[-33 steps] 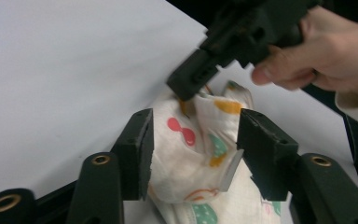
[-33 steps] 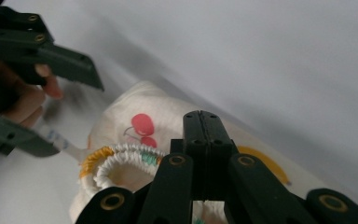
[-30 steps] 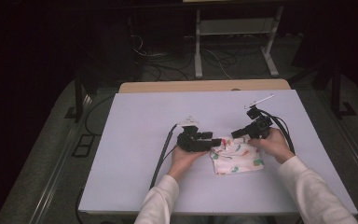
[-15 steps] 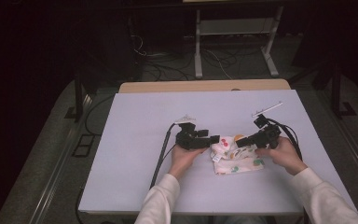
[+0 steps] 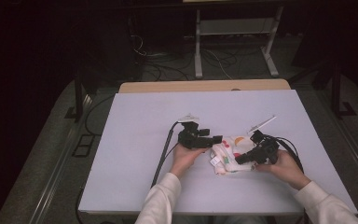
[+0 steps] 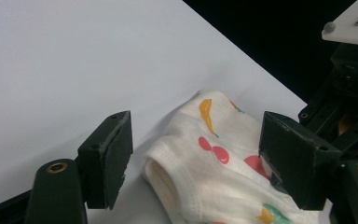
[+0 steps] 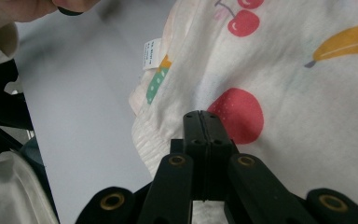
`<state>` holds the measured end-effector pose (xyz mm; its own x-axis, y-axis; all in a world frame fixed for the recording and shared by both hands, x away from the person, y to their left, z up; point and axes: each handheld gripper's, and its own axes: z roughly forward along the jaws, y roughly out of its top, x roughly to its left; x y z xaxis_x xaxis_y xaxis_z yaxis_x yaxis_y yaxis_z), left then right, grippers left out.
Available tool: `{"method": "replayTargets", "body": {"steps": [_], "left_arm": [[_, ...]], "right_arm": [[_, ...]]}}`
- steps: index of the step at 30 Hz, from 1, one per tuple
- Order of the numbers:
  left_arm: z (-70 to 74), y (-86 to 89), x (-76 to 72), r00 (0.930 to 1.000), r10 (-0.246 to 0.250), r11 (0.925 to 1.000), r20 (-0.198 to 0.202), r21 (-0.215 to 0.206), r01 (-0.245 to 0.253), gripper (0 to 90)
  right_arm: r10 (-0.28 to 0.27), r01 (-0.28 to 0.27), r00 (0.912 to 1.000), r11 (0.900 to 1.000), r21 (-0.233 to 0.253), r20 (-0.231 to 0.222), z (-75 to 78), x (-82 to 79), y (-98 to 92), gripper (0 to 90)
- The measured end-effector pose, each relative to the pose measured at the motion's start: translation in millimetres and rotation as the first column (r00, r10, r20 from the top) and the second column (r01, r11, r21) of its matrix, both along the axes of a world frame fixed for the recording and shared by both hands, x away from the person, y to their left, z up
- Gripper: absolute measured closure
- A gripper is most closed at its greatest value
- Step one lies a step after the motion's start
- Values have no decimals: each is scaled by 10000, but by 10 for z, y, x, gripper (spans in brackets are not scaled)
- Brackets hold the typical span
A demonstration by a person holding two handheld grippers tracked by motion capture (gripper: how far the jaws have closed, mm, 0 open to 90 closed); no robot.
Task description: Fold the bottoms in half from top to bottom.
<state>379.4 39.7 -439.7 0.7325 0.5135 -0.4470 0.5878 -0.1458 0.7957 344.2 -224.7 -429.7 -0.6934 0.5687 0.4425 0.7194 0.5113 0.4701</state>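
Since the frame half a second earlier, the right gripper has dropped lower and drawn in over the near right part of the garment, while the left gripper has held its place at the garment's far left edge. The right jaws stand pressed together with no gap between them, their tips lying against the white fruit-printed cloth close to a ribbed hem; whether a fold is pinched between them cannot be told. The left jaws stand wide apart, empty, with the bunched end of the garment lying between and just beyond them, a rolled hem opening facing the camera. The garment sits crumpled on the pale surface, slightly right of centre and toward the person's side, its longer run lying roughly left to right between the two grippers. Judged from this, the left gripper is the better placed for the next grasp: the cloth lies straight ahead of its open jaws, requiring only a short advance and closure. The person's left hand holds its gripper steady.
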Motion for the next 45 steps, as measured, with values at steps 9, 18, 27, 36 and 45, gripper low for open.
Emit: {"method": "replayTargets", "body": {"steps": [9,18,27,36,45], "left_arm": [[2,-61,-7,9994,-299,9991,172,290,294,200],[20,-39,-8,9987,-465,9982,217,398,456,137],[34,-40,-27,9968,-710,9942,354,840,678,104],[125,-59,-32,9940,-1037,9837,337,1512,975,0],[230,-20,-12,9930,-1085,9781,466,1833,983,0]], "right_arm": [[212,-210,9995,9998,-66,228,-69,-54,-16,888],[471,-475,9976,9989,62,515,-71,-91,-50,855],[530,-614,9902,9962,619,1294,67,-140,-142,473],[435,-607,9825,9940,908,1809,206,-159,-216,148],[-7,-198,9827,9939,1088,1851,332,-75,-348,40]]}}
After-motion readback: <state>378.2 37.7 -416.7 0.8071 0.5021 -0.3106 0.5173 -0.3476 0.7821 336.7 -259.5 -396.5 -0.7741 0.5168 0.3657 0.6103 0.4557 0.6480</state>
